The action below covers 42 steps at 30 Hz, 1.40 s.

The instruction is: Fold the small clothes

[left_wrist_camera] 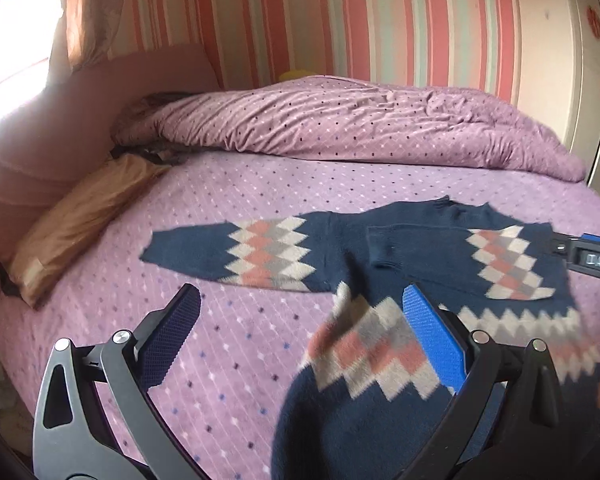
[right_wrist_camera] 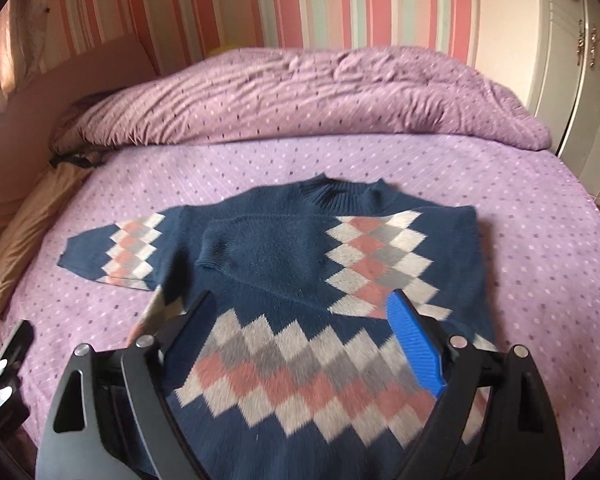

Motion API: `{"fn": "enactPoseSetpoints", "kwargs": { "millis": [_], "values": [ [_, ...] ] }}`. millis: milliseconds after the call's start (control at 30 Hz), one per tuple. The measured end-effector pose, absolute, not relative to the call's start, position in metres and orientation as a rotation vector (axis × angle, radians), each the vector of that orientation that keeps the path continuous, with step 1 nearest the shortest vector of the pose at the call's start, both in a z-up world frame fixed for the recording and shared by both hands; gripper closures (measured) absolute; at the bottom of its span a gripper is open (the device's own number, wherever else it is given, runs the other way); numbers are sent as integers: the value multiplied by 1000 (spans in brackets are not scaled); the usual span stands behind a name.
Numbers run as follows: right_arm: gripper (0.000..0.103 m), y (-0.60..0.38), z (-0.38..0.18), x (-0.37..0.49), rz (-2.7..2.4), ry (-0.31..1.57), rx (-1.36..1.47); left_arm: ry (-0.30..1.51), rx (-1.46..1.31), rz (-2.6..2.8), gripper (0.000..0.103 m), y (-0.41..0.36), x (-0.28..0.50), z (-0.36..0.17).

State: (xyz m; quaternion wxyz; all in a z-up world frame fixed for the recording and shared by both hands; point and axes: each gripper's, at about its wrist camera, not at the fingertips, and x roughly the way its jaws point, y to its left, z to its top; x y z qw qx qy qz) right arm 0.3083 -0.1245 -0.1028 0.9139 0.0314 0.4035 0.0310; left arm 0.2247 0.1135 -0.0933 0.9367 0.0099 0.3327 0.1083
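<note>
A small navy sweater with bands of pink, grey and cream diamonds lies on the purple dotted bedspread, filling the middle of the right wrist view, its ribbed collar toward the far side. One sleeve is folded across the chest, its cuff near the centre of the frame; the other sleeve stretches flat toward the left. The lower hem looks lifted and blurred at the bottom of both views, and I cannot tell what, if anything, holds it.

The right gripper hangs over the hem band with its fingers spread wide and nothing pinched between them. The left gripper sits in the lower part of its own view, fingers likewise well apart, one over bare bedspread, the blue-padded one over the raised hem.

A rumpled purple duvet is heaped along the far side of the bed. A tan pillow rests at the left edge, and striped wallpaper fills the top.
</note>
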Motion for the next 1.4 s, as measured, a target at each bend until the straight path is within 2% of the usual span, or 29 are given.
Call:
{"fn": "enactPoseSetpoints", "kwargs": {
  "millis": [300,467,767,1067,1400],
  "values": [
    [14,-99,-81,282,90,806,13,672,17,284,3,177,215,-106],
    [14,-54,-105,299,121,833,-33,671,28,266,3,246,240,-127],
    [14,18,-157,345,183,886,-77,798,7,345,3,376,327,-195],
    [14,64,-191,381,232,909,-76,861,-8,359,3,439,384,-241],
    [14,70,-198,399,247,900,-73,942,-167,294,3,486,419,-275]
  ]
}}
